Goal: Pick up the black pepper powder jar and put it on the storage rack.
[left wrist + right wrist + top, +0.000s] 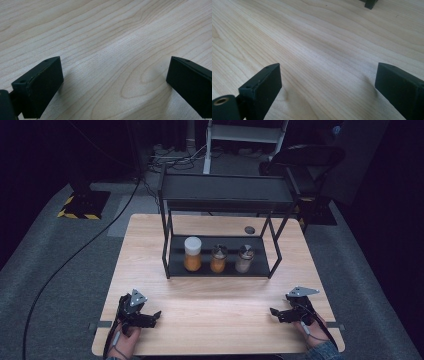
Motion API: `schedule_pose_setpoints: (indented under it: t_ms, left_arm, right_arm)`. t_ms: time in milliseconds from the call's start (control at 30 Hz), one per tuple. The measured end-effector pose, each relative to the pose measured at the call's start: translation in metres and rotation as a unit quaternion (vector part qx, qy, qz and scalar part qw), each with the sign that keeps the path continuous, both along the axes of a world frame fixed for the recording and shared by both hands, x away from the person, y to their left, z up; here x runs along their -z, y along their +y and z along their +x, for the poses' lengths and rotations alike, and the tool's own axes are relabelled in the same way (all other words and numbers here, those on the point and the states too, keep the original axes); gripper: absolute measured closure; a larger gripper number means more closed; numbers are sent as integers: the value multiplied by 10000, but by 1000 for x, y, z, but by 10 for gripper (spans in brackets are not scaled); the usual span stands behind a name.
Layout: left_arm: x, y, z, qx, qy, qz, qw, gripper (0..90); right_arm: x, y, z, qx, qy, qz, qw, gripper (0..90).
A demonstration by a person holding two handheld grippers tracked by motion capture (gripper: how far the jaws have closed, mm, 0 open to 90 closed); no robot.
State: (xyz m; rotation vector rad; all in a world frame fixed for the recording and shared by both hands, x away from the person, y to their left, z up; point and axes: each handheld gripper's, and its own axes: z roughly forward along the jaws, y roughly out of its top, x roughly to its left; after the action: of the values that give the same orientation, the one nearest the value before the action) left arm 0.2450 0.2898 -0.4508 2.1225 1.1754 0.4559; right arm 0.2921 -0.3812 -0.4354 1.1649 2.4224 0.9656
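Both grippers rested low at the bottom of the frame, left gripper point(150, 316) and right gripper point(276, 313), fingers point(37, 86) spread wide w/ nothing btwn them, just bare counter point(215, 305). The three jars, a tall orange jar point(192, 253), a smaller amber jar point(218, 258) and a pale jar point(244, 258), stood in a row on the rack's point(220, 220) lower shelf, mid-frame, well apart from both hands. Looked like the start, pre-reach. Next move prob. calls for lifting a gripper fwd, under the top shelf, squaring the fingers round one jar.

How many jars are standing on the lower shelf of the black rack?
3, in a row on the lower shelf: a white-lidded jar at left, a middle jar, and a right jar. None seems hidden.
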Motion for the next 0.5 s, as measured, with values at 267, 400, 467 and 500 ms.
schedule_pose_setpoints:
  t_ms: [267,400,467,500]
  left_arm:
    - [0,0,0,-5,0,1,10000,9]
    - [0,0,0,-8,1,-2,10000,9]
    - [0,0,0,-5,-1,1,10000,9]
    - [0,0,0,-9,0,-3,10000,9]
  right_arm:
    - [7,-4,-8,22,-84,59,9999,62]
    - [13,-2,-16,-38,-293,-32,9996,36]
    - [17,-5,-18,-55,-375,37,9993,21]
    - [17,-6,-17,-85,-377,40,9992,20]
